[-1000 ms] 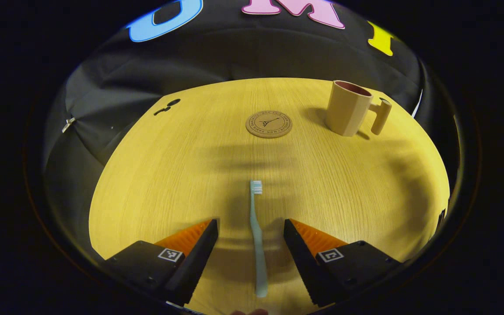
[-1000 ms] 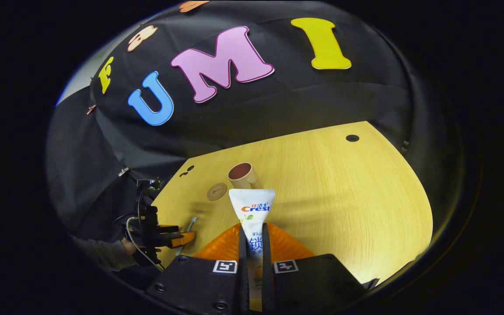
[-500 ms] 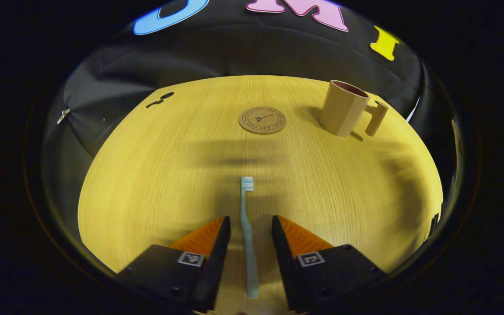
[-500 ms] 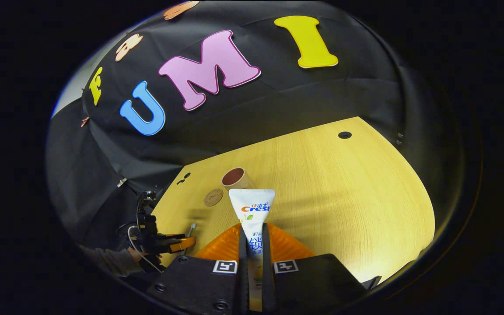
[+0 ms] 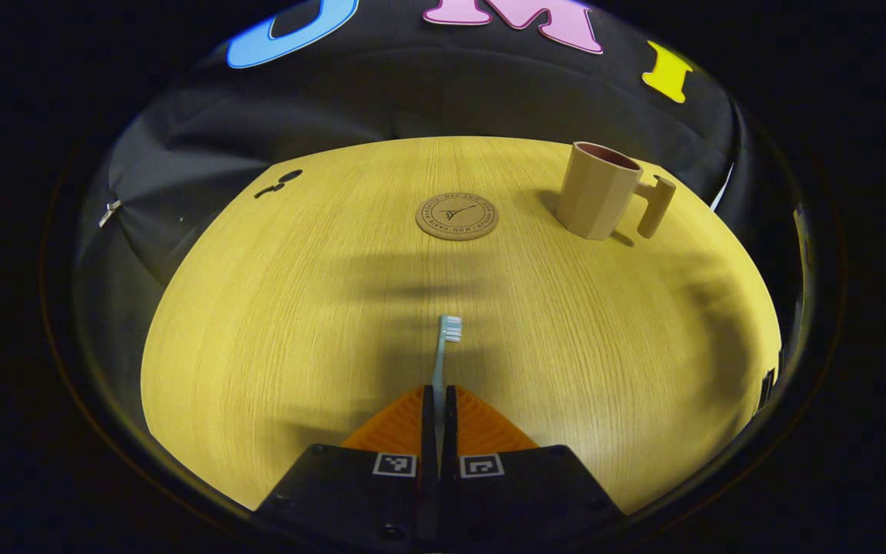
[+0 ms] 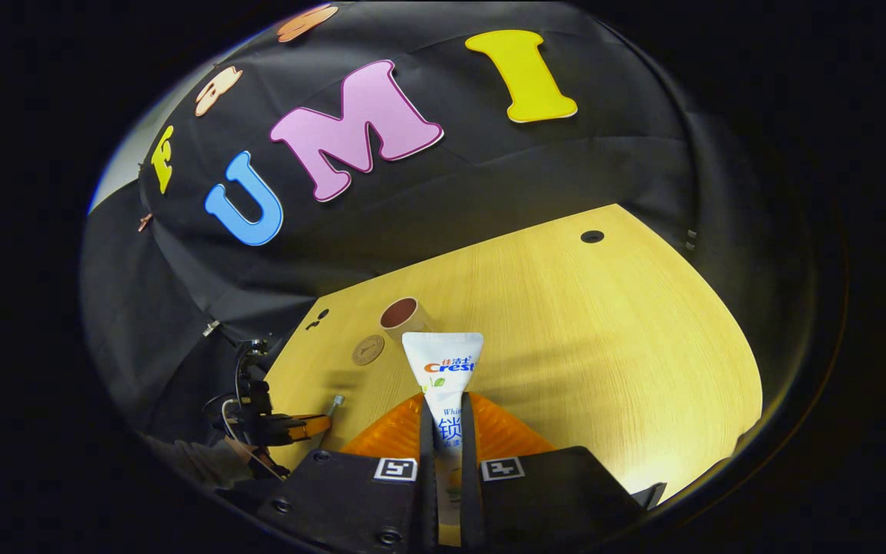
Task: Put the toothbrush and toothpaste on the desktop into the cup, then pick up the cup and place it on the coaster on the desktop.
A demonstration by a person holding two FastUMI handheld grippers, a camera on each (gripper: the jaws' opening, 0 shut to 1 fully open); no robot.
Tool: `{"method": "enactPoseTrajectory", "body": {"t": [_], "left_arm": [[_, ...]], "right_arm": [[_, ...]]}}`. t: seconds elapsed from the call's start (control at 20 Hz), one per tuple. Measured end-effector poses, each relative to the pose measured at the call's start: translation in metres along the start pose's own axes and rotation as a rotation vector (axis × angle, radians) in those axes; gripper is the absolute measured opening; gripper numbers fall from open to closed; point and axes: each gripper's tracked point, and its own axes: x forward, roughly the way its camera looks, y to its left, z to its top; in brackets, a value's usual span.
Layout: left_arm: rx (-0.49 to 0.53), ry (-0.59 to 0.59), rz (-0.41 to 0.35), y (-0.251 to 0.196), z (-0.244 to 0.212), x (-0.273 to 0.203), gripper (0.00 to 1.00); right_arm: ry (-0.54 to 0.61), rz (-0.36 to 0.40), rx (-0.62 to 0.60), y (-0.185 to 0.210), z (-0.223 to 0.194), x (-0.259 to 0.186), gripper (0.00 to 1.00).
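In the left gripper view my left gripper (image 5: pixel 438 400) is shut on the handle of a pale blue toothbrush (image 5: pixel 445 337), whose white bristle head points forward over the wooden desktop (image 5: pixel 274 323). A round cork coaster (image 5: pixel 457 217) lies at the far middle and a beige cup (image 5: pixel 595 189) with a side handle stands upright to its right. In the right gripper view my right gripper (image 6: pixel 447 412) is shut on a white toothpaste tube (image 6: pixel 443 365), held above the desk. Beyond the tube stand the cup (image 6: pixel 401 315) and the coaster (image 6: pixel 368 350). The left gripper (image 6: pixel 289 425) with the toothbrush (image 6: pixel 331 406) is at lower left.
Black cloth walls close in the desk on the far and left sides. Small dark holes mark the desktop's far left corner (image 5: pixel 278 183) and far right corner (image 6: pixel 591 236). A sleeve (image 6: pixel 189 454) shows behind the left gripper.
My left gripper's fingers closed from wide apart onto the toothbrush handle. The right gripper kept its hold on the toothpaste and drifted slightly, so the cup and coaster shifted left in its view.
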Motion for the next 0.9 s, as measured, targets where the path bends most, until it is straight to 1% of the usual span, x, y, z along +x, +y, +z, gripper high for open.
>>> {"method": "enactPoseTrajectory", "body": {"t": [0.15,0.25,0.45,0.7,0.9], "left_arm": [[-0.009,-0.101,-0.063,-0.019,0.024,-0.019,0.06],[-0.053,-0.175,-0.131,-0.037,0.045,-0.040,0.06],[-0.139,-0.304,-0.193,-0.059,0.083,-0.086,0.06],[-0.198,-0.441,-0.252,-0.074,0.119,-0.145,0.06],[-0.229,-0.499,-0.261,-0.074,0.128,-0.178,0.06]], "right_arm": [[-0.021,0.015,-0.002,0.003,0.008,-0.002,0.16],[-0.035,0.032,-0.008,0.008,0.015,-0.002,0.16],[-0.068,0.074,-0.023,0.024,0.041,0.005,0.15],[-0.167,0.147,-0.083,0.056,0.100,0.037,0.15],[-0.224,0.231,-0.140,0.095,0.138,0.081,0.15]]}}
